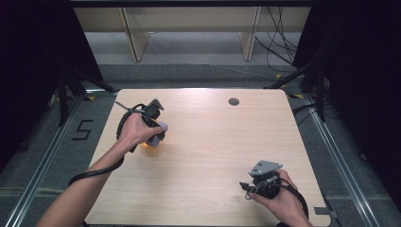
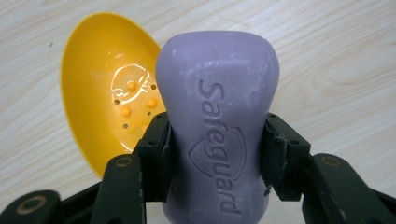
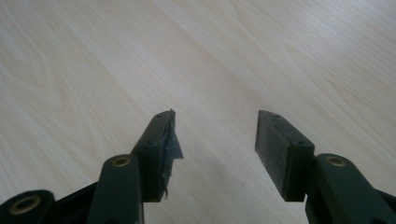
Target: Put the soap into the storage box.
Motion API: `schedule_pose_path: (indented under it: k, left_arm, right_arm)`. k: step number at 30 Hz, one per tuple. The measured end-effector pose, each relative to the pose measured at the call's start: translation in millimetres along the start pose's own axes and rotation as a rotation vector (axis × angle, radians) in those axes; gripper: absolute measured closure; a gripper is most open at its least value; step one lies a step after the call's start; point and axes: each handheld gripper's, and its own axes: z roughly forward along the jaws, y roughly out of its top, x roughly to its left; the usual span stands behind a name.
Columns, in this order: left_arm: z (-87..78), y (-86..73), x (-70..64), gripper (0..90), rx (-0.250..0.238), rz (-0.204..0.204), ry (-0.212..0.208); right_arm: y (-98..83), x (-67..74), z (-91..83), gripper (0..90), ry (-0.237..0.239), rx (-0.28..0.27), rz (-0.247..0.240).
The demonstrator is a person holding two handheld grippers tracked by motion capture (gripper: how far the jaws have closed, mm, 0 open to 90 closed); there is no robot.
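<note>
The left hand-held gripper [image 2: 217,144] is clamped on a purple soap [image 2: 217,116]. Its two black pads press on the soap's narrow middle, one on each side. The soap stands up between them, and the word "Safeguard" runs down its front. Behind the soap, on its left in the left gripper view, lies a yellow dish [image 2: 100,84]. The dish is shaped like an egg and has small bumps and holes in its floor. The soap hides part of the dish's right side. It is hard to tell if the soap touches the dish.

From the high view, the left hand-held gripper [image 1: 153,135] is over the left part of the desk [image 1: 213,142], and the soap [image 1: 158,130] shows under the hand with a bit of yellow below it.

The right hand-held gripper [image 3: 215,140] has its jaws apart, with nothing between them but bare wood. In the high view it [image 1: 253,182] sits near the front right corner of the desk, well apart from the soap.
</note>
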Motion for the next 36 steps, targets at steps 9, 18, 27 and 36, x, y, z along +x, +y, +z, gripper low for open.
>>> schedule_pose_path:
  k: [9,18,27,36]
  left_arm:
    - [0.2,2.3,8.6,49.3,-0.005,-0.010,0.007]
    - [1.8,4.4,16.8,49.2,-0.011,-0.016,0.006]
    - [3.1,6.8,24.7,49.2,-0.018,-0.028,0.018]
    - [6.4,7.8,28.9,49.2,-0.019,-0.103,0.028]
  right_arm:
    - [-0.1,0.0,0.2,48.4,0.000,-0.005,0.002]
    - [0.4,0.6,-0.6,48.4,0.002,-0.005,0.014]
    - [0.2,0.2,-0.2,48.2,0.000,-0.007,0.008]
    - [0.5,0.6,-0.8,48.2,0.006,-0.003,0.017]
